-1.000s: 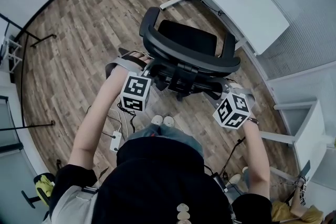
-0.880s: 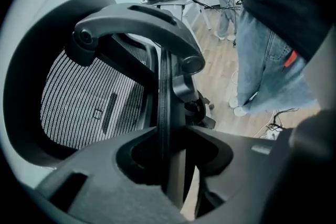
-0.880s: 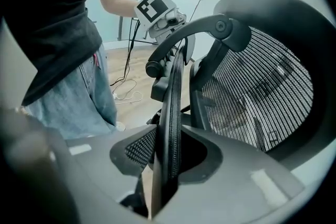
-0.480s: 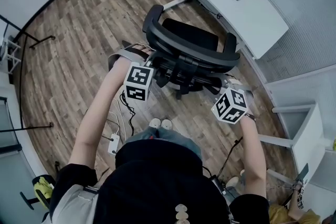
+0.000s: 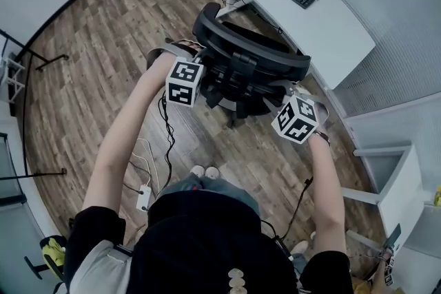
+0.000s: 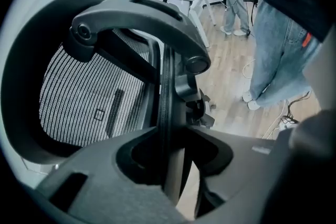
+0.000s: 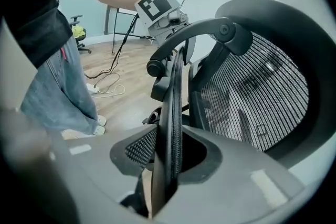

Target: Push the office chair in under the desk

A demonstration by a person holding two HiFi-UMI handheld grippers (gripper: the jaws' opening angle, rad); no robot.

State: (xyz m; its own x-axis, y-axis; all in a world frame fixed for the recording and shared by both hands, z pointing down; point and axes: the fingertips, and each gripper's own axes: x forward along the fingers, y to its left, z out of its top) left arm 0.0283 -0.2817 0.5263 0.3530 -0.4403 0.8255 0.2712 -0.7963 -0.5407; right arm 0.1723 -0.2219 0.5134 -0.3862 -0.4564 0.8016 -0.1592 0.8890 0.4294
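Black backrest rim of the office chair (image 5: pixel 251 55) is clamped by the left gripper (image 6: pixel 169 152) and the right gripper (image 7: pixel 167 157), the chair standing just beside the desk's (image 5: pixel 331 24) near edge. Uneven pushing may swivel it into that edge, or the thin rim may slip.

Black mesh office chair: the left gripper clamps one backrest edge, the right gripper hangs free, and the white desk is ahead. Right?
No: the right gripper is not free. The right gripper view shows its jaws closed on the other backrest edge of the black mesh office chair. The left gripper does clamp its edge, and the white desk is ahead.
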